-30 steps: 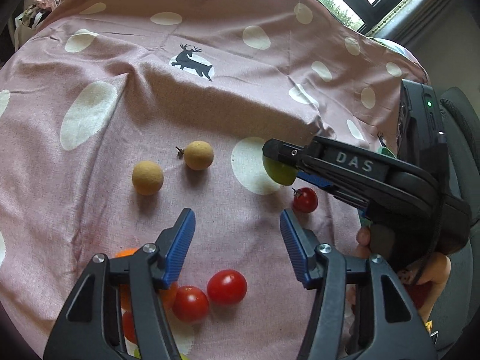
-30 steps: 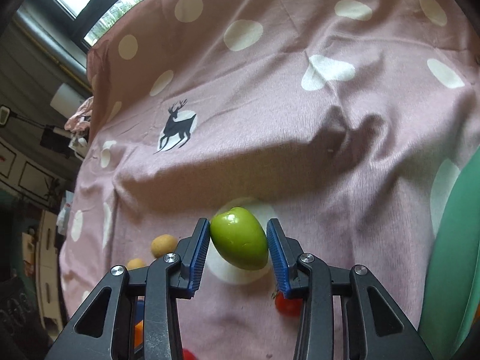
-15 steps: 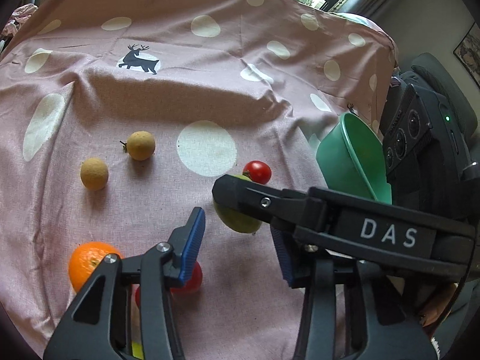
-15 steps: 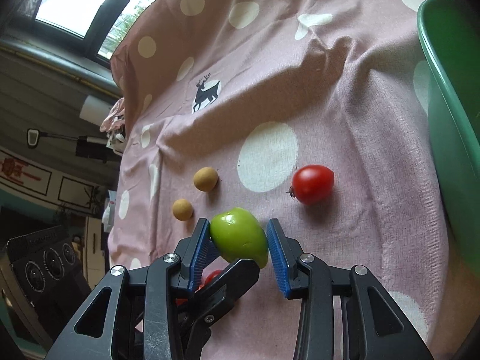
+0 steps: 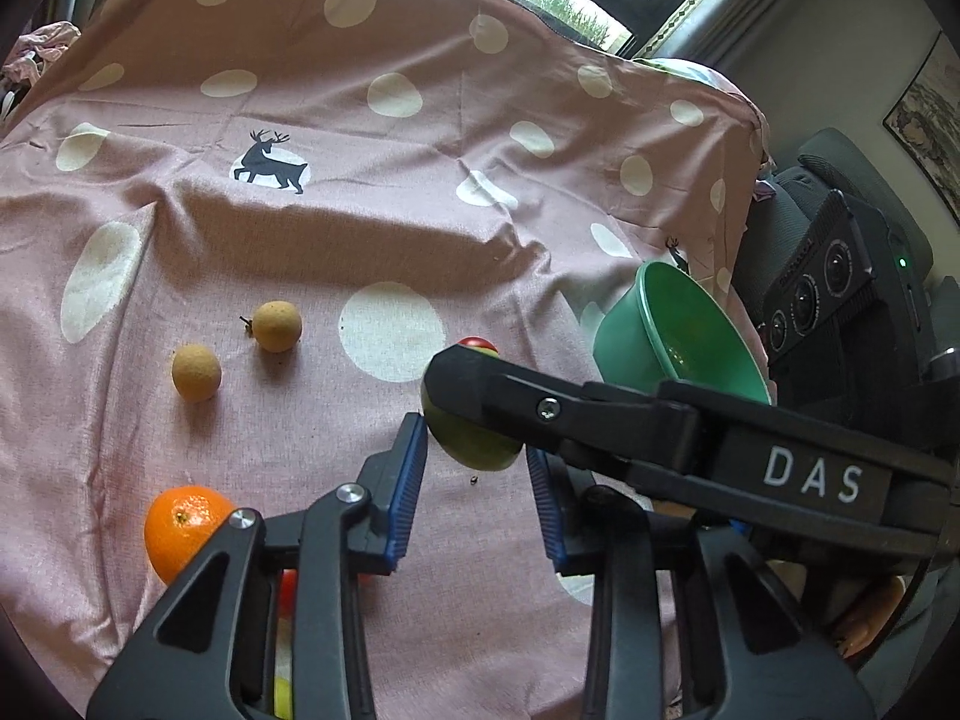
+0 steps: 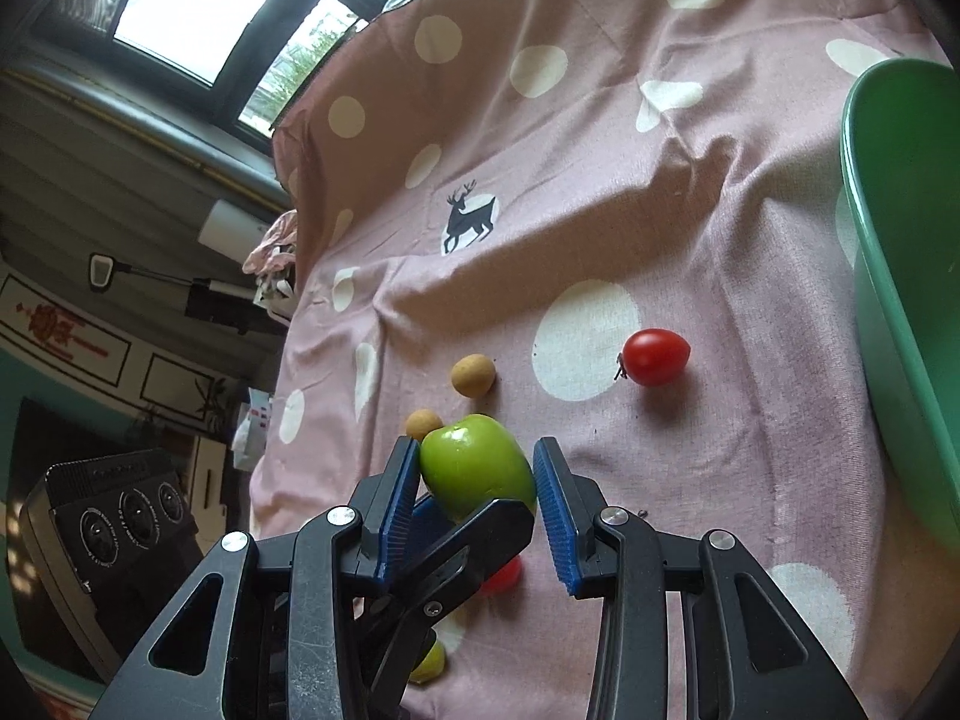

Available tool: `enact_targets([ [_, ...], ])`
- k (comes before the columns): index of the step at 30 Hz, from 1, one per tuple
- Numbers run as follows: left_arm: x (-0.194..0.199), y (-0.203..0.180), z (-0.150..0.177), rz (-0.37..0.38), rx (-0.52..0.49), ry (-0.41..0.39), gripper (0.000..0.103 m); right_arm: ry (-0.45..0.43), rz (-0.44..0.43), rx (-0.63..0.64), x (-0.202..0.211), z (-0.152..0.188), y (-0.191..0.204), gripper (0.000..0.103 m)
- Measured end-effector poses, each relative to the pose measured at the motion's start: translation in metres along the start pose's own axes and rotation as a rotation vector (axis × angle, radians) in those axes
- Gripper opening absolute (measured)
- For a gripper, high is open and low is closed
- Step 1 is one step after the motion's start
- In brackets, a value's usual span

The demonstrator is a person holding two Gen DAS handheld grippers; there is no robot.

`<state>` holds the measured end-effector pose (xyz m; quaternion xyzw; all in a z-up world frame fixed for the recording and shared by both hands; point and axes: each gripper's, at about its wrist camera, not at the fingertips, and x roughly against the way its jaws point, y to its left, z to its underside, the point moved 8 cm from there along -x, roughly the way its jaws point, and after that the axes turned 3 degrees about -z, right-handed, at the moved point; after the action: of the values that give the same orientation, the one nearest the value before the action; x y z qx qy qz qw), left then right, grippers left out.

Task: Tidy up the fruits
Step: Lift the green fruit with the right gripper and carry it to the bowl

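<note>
My right gripper (image 6: 477, 489) is shut on a green fruit (image 6: 474, 465), held above the pink spotted cloth. In the left wrist view the same green fruit (image 5: 477, 447) sits under the right gripper's black finger (image 5: 600, 414), just ahead of my open left gripper (image 5: 477, 489), which holds nothing. A green bowl (image 5: 678, 330) stands at the right; it also shows in the right wrist view (image 6: 900, 252). A red tomato (image 6: 654, 356) lies on the cloth between fruit and bowl. Two tan round fruits (image 5: 276, 326) (image 5: 196, 372) and an orange (image 5: 183, 528) lie to the left.
Another red tomato (image 6: 501, 576) and a yellow-green fruit (image 6: 429, 663) lie low under the grippers. The cloth has a raised fold across the middle (image 5: 360, 240). A dark chair (image 5: 852, 192) stands beyond the cloth's right edge.
The right gripper has carried the green fruit back toward me, between the left gripper's fingers. The left gripper has pulled back and turned right, bringing the bowl and orange into view.
</note>
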<state>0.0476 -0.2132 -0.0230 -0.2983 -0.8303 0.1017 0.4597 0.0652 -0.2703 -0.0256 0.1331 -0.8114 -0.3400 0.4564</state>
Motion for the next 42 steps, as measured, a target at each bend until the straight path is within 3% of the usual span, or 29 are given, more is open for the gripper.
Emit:
enact_targets([
  [25,0.021,-0.018,-0.006,-0.011,-0.046,-0.063,0.033,-0.057,-0.017,0.046,0.022,-0.002,0.016,0.041],
  [42,0.030,-0.058,-0.018,-0.015,-0.134,-0.114,0.033,-0.142,-0.061,0.064,0.057,-0.011,0.017,0.041],
])
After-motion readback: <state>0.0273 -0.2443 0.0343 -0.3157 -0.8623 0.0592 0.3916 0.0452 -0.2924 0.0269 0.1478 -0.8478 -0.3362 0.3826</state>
